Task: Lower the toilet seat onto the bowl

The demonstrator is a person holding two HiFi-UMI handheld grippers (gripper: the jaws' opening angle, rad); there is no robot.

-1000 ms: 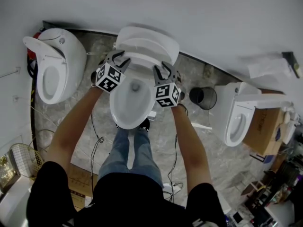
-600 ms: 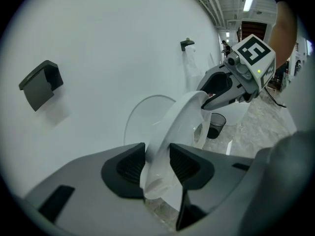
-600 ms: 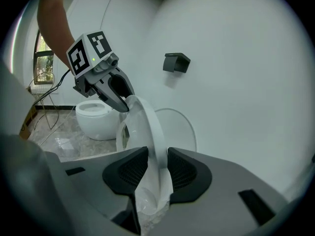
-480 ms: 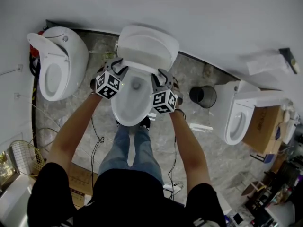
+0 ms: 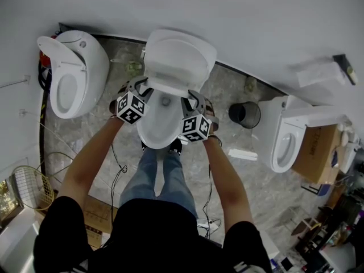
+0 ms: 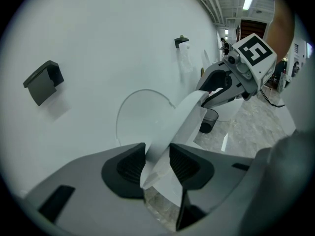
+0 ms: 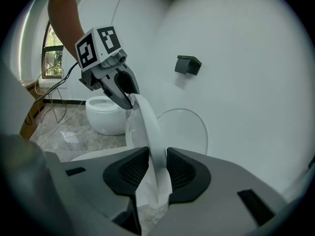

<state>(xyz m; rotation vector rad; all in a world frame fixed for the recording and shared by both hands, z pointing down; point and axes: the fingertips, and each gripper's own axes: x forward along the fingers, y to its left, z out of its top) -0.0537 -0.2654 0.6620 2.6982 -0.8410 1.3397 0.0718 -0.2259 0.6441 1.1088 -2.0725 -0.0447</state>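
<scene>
The toilet seat (image 5: 169,85) stands tilted partway between the raised lid (image 5: 181,56) and the bowl (image 5: 154,127) of the middle toilet, with its front rim lifted well clear of the bowl. The left gripper (image 5: 141,84) holds the rim on the left side. In the left gripper view its fingers (image 6: 130,168) are clamped on the thin white edge of the seat, which runs up and away between them toward the other gripper. The right gripper (image 5: 194,98) grips the rim on the opposite side, its fingers (image 7: 133,173) pressed against both faces of the curved white rim. Behind the seat the lid leans against the white wall (image 5: 256,16), apart from the seat. A person stands in front of the bowl with both bare forearms stretched forward, one foot showing just below the bowl's front edge. A second toilet (image 5: 74,75) sits to the left and a third (image 5: 287,141) to the right, both on the grey marble floor (image 5: 239,175). A dark round bin (image 5: 244,115) stands between the middle toilet and the right one. A dark bracket (image 7: 187,64) is fixed to the wall above the lid.
</scene>
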